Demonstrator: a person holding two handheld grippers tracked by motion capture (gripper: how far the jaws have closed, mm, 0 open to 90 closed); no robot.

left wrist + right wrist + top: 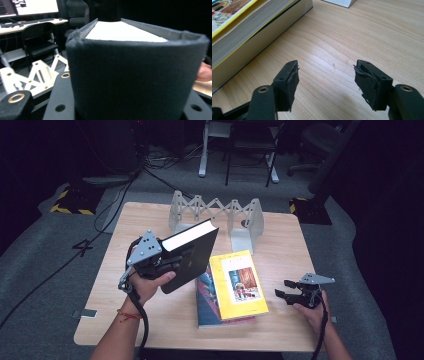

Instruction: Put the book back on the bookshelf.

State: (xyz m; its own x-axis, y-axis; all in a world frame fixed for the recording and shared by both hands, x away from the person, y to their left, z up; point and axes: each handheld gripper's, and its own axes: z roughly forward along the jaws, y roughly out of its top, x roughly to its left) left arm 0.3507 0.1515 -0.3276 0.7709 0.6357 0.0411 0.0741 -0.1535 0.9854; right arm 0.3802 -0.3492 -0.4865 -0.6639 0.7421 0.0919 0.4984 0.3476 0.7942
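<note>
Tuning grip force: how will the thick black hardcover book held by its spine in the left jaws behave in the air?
The thick black hardcover book probably stays stiff: its boards look rigid. It is likely heavy for a spine-only hold, given the deep white page block, so it may sag or twist. The left gripper pinches only the spine, whose cloth-like cover should resist slipping.

Three books (192,254) – one expanding rack (215,217), two hand-held grippers (172,265)
</note>
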